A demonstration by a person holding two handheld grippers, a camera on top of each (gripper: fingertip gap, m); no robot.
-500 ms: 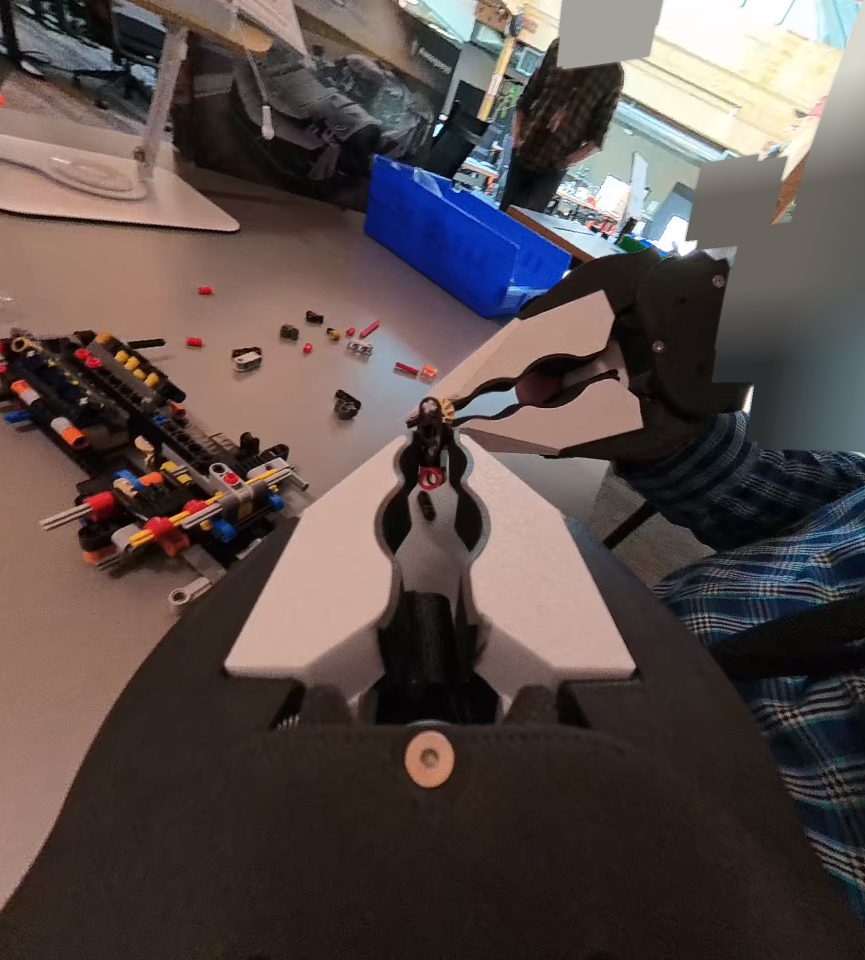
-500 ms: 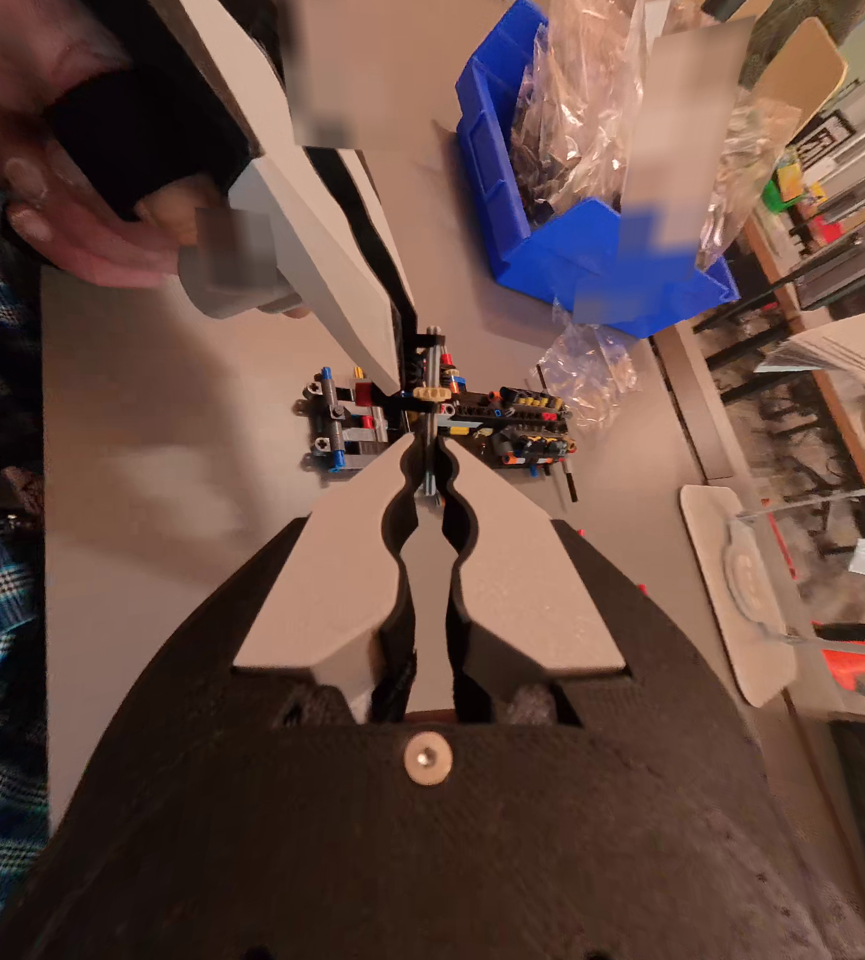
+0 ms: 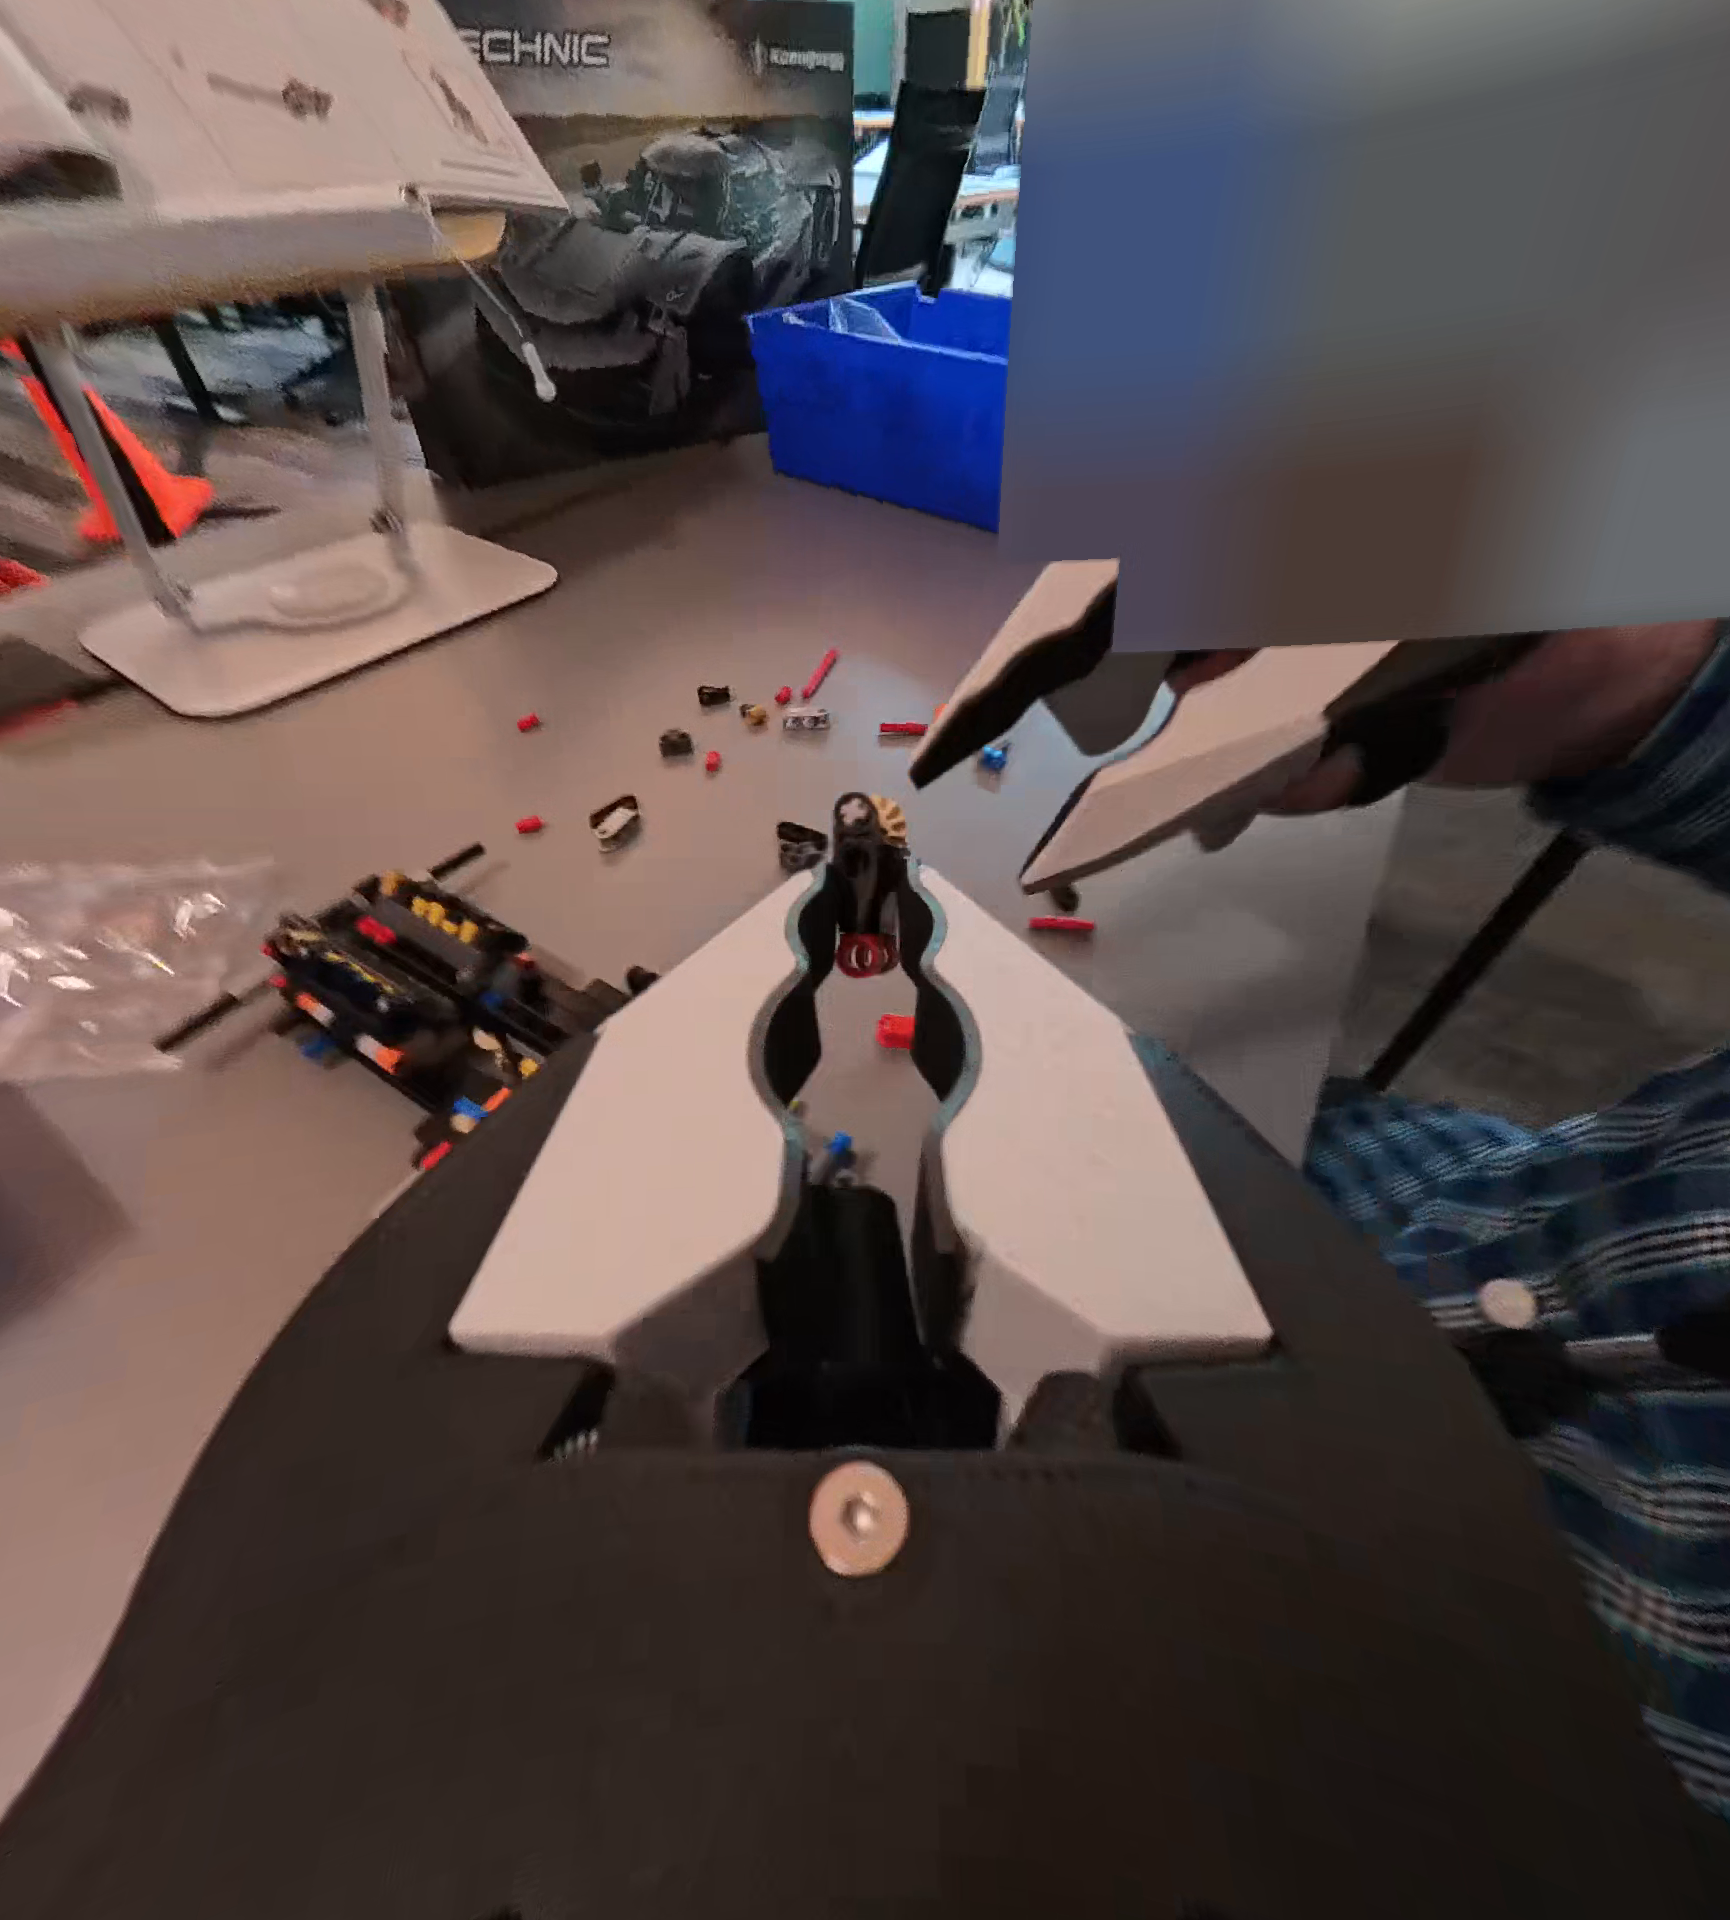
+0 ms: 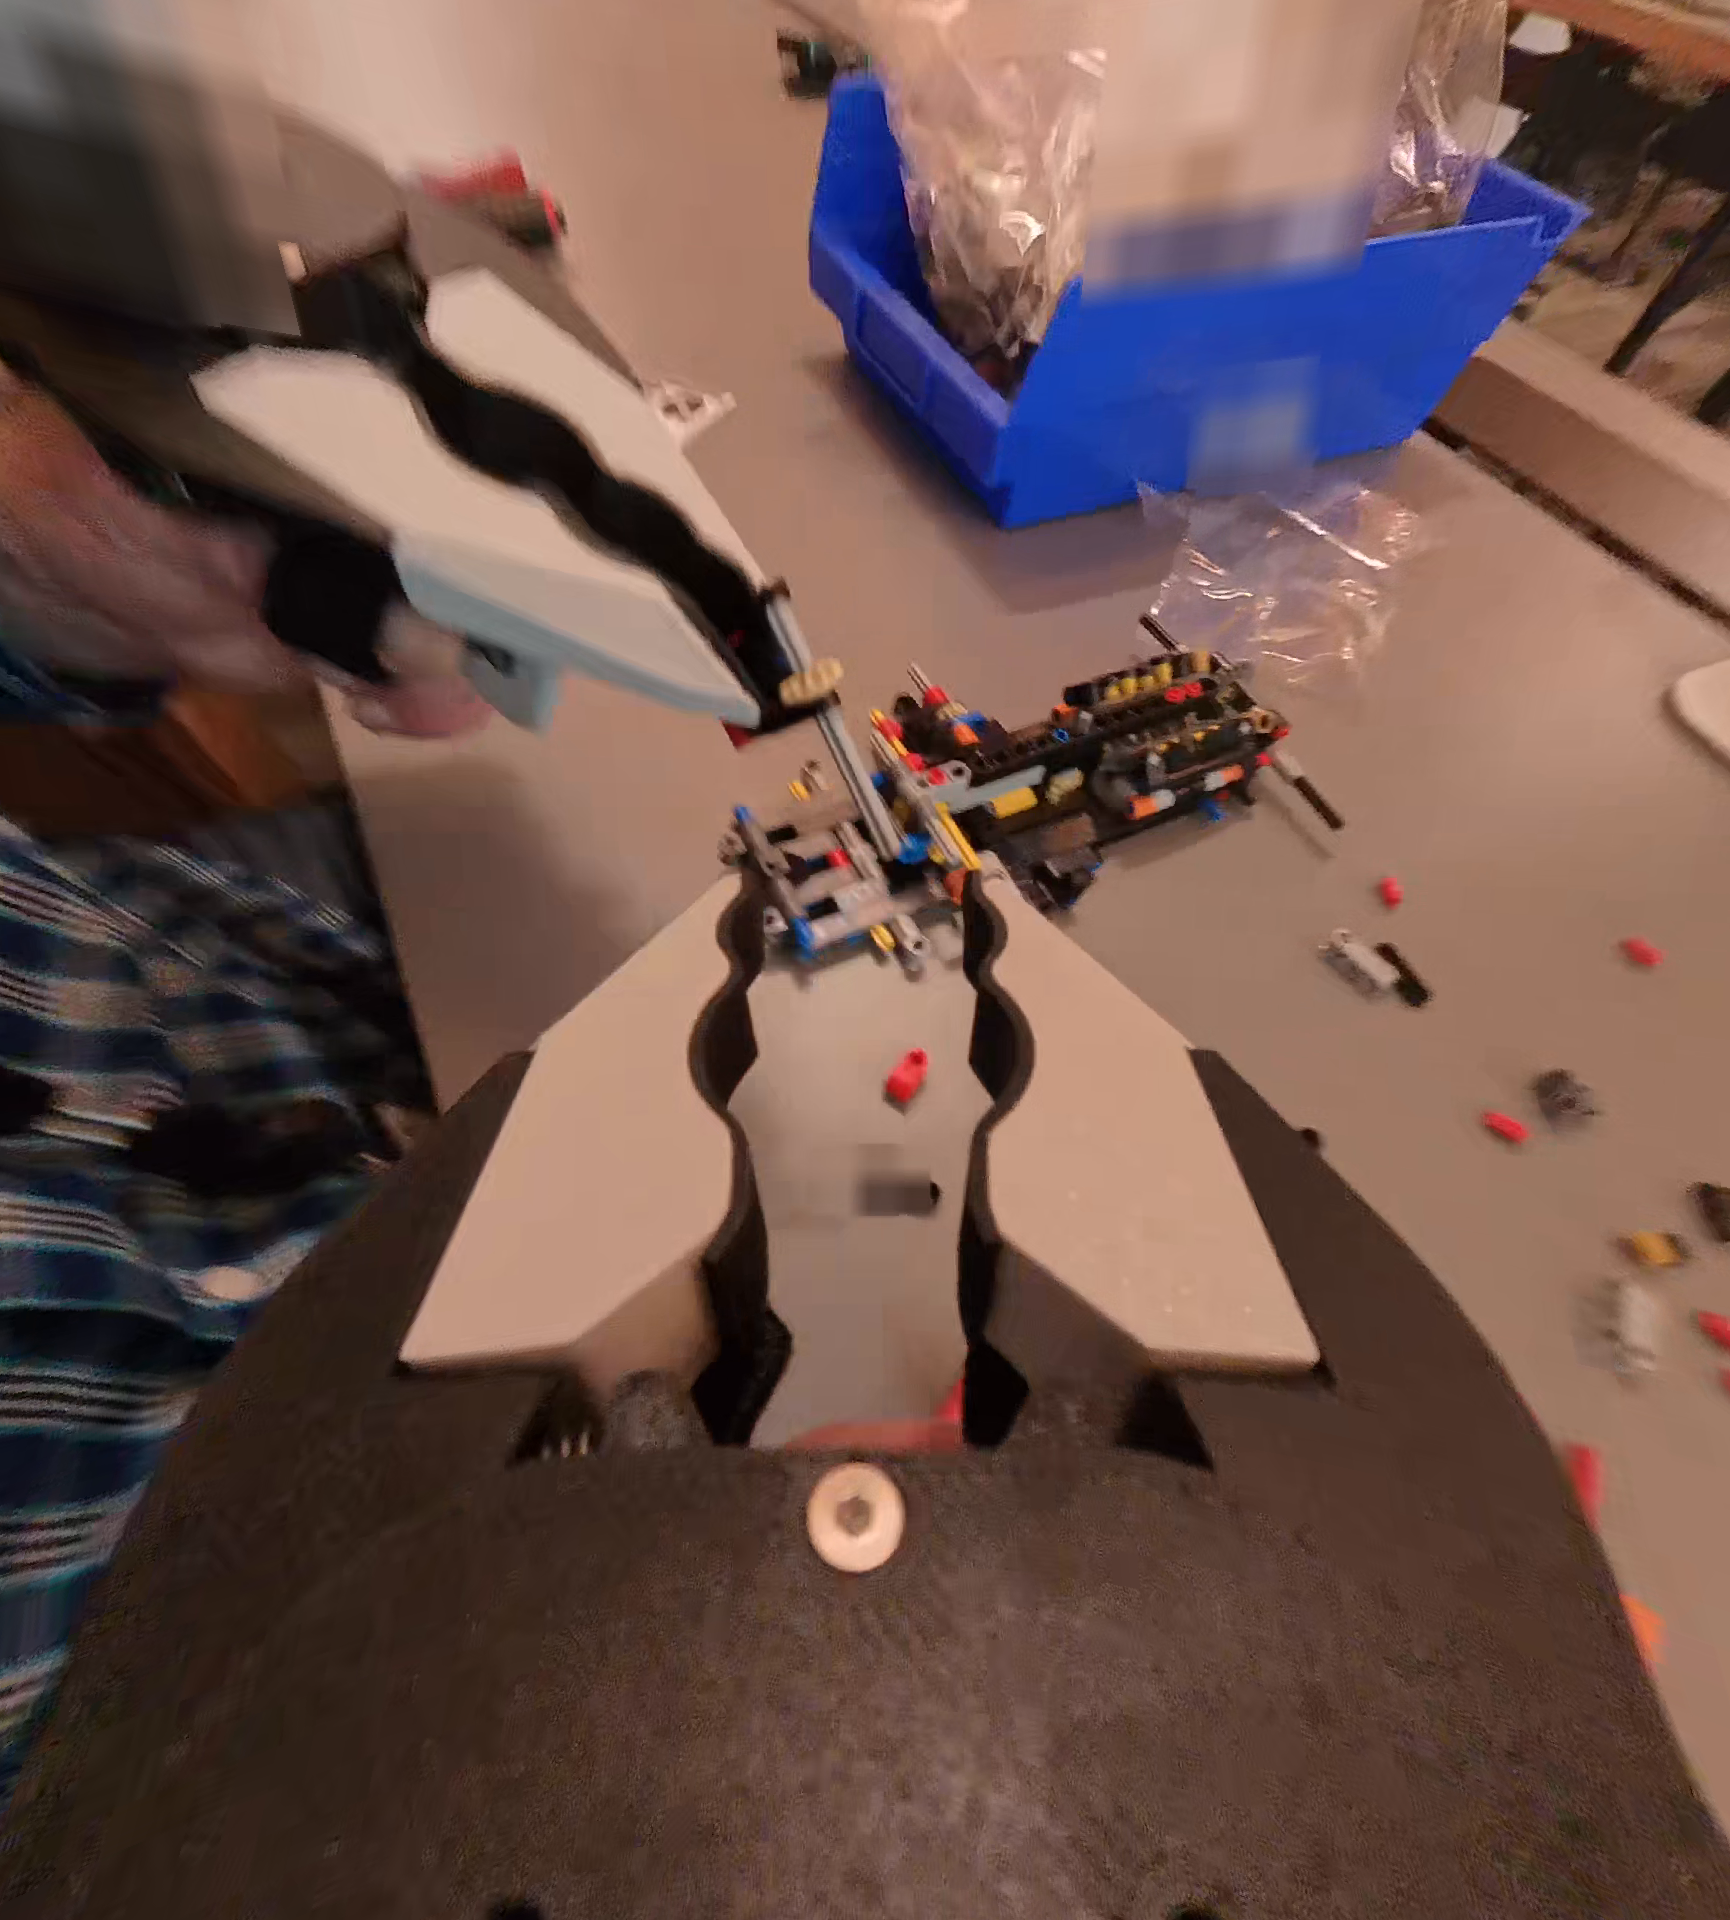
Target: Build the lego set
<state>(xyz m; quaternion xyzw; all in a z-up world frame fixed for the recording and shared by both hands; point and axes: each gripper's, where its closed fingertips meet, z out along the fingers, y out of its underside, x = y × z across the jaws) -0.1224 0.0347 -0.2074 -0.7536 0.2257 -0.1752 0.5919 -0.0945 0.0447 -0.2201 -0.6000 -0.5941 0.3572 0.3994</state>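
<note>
Fingers of our left gripper (image 3: 859, 883) pinch the axle with tan gear (image 4: 811, 681); right gripper (image 4: 861, 914), clamped on that axle half a second ago, now spread and withdrawn; gear seated, we judge; chassis (image 4: 1079, 769) awaits on the table (image 4: 1463, 810).

Grey table (image 3: 217, 1299), matte, fills the foreground in both views. White stand (image 3: 321, 613) with slanted metal legs rests on it at the far left, bearing an open booklet (image 3: 217, 135). Dark box (image 3: 674, 239) propped upright behind the stand. Blue bin (image 4: 1204, 353) at the far edge, clear bags (image 4: 986, 177) inside it. Orange cone (image 3: 134, 468) beyond the table, blurred. Black chair (image 3: 913, 177) farther back. Warm indoor light.
</note>
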